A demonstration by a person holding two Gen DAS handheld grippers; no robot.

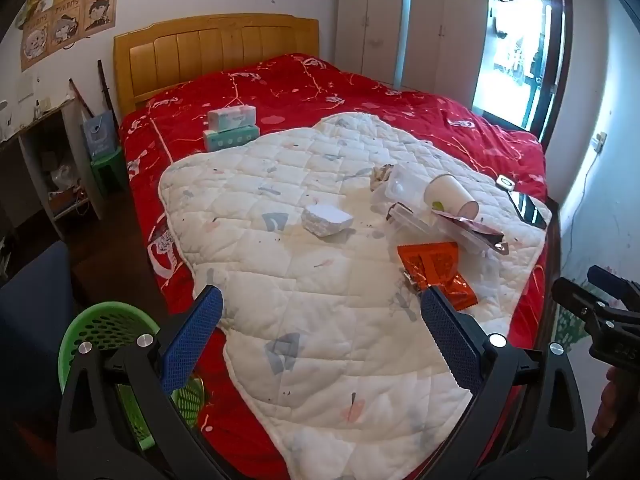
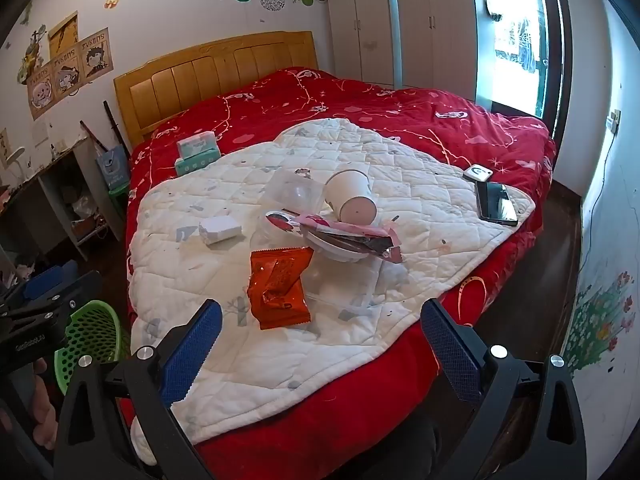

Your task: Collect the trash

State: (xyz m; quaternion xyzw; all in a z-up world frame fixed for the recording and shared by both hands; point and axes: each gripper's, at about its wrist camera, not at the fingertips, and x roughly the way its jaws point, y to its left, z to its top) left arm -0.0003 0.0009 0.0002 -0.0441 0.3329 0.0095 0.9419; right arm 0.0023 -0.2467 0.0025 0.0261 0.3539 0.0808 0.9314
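Trash lies scattered on the white quilt (image 2: 400,200) spread over the red bed (image 2: 460,132); none of it is collected yet. Left tongs (image 1: 322,316) and right tongs (image 2: 322,320) both stand wide and empty, hovering over the near edge of the quilt and angled down toward it.

Nearest the right tongs, on the quilt, is the orange wrapper (image 2: 278,288): crinkled foil, judged very light, soft and slippery. Pinch it across a folded edge, not the flat face. Beyond the wrapper lies the pink wrapper (image 2: 332,234), draped over a clear plastic lid; it is likely thin film and should be taken at one end. Behind it the paper cup (image 2: 352,196) lies on its side, light and easily crushed; close on the rim gently. A clear plastic container (image 2: 294,192) sits beside the cup, stiff but brittle by appearance. Left of the wrapper is a white foam block (image 2: 220,230), light and crumbly.

The green basket (image 2: 90,340) stands on the floor beside the quilt's near left corner, the probable receptacle.

Legible writing: "GenRobot.AI" on the left tongs' body in the right view. Print on the wrappers cannot be read.
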